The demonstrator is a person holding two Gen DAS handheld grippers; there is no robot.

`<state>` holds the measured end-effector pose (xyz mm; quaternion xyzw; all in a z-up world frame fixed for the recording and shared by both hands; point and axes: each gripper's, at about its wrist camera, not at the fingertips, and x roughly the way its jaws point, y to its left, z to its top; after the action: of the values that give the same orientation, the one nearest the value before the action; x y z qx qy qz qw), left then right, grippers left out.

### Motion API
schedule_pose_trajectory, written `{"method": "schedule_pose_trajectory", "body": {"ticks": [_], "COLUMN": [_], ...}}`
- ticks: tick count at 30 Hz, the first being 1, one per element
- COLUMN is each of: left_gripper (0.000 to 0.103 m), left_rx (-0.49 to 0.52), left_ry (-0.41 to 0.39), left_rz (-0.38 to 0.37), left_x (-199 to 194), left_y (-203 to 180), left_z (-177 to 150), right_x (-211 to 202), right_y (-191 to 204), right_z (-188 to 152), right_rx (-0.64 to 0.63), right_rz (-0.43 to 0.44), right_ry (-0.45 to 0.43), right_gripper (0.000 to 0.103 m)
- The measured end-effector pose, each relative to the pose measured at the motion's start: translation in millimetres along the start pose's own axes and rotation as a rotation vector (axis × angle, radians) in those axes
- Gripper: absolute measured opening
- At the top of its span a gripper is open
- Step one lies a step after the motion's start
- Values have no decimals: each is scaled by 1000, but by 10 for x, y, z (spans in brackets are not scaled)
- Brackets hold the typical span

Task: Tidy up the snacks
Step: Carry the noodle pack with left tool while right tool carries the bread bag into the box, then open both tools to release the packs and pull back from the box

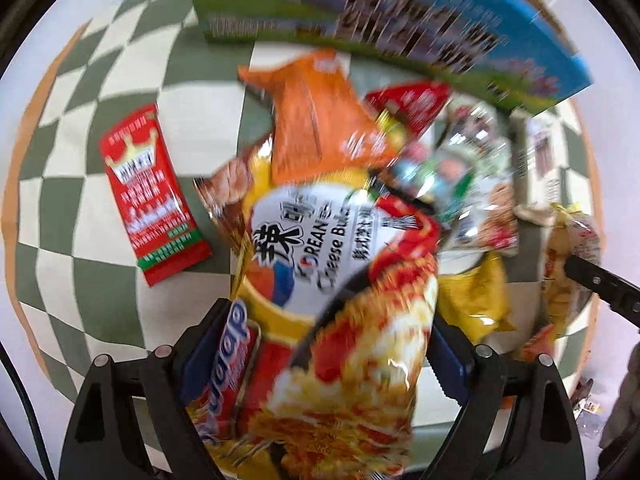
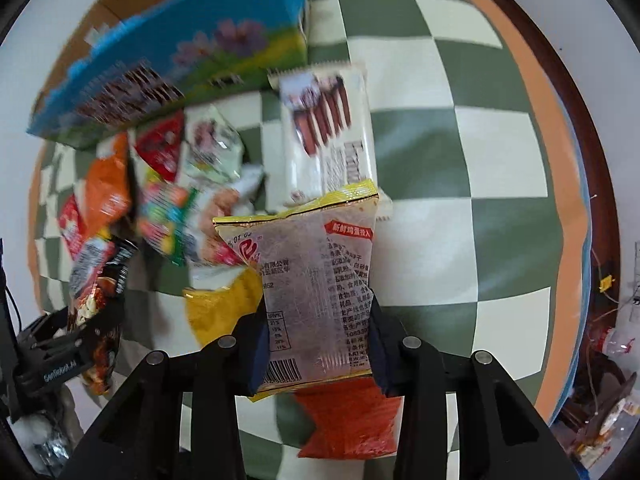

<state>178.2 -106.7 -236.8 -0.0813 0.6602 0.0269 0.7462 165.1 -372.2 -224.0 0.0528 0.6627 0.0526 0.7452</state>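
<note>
My left gripper is shut on a yellow-and-red Korean cheese noodle packet, held above the pile. My right gripper is shut on a clear snack packet with a yellow edge, held above the table. A heap of snack packets lies in front of a blue-and-green cardboard box. The box also shows in the right wrist view. In that view the left gripper with its noodle packet is at the far left. A red sachet lies alone left of the heap.
A green-and-white checkered cloth covers the table. A white packet of chocolate wafers lies by the box. An orange-red packet lies under my right gripper. A yellow packet lies to its left. The table edge runs at right.
</note>
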Motion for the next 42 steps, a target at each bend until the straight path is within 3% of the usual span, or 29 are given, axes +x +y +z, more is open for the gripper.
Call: {"method": "schedule_pose_trajectory", "body": {"ticks": [7, 11, 16, 20, 25, 31, 33, 37, 42], "left_gripper": [89, 89, 89, 89, 89, 90, 90, 90, 90], "left_rx": [35, 20, 9, 10, 12, 23, -6, -41, -34], "left_ry": [-82, -78, -139, -236, -324, -293, -219, -107, -126], "left_rz": [-48, -75, -124, -141, -116, -8, -15, -33, -1], "left_x": [-649, -869, -1340, -1590, -1761, -1316, -892, -368, -336], "left_y": [-161, -162, -151, -180, -181, -247, -174, -40, 24], "left_z": [178, 279, 506, 874, 1620, 2585, 2861, 3016, 2899], "right_x": [-621, -781, -1032, -1238, -1401, -1113, -698, -155, -124], "right_y": [95, 291, 522, 727, 941, 1143, 1192, 1192, 1207], "right_z": [113, 243, 498, 808, 1303, 2107, 2427, 2676, 2644], "right_rx": [-4, -20, -34, -61, -77, -53, -43, -53, -99], "right_rz": [115, 158, 211, 247, 278, 280, 241, 138, 77], "right_ry": [-89, -131, -183, -239, -303, -310, -222, -116, -125], "right_gripper": [42, 42, 42, 42, 42, 46, 86, 87, 87]}}
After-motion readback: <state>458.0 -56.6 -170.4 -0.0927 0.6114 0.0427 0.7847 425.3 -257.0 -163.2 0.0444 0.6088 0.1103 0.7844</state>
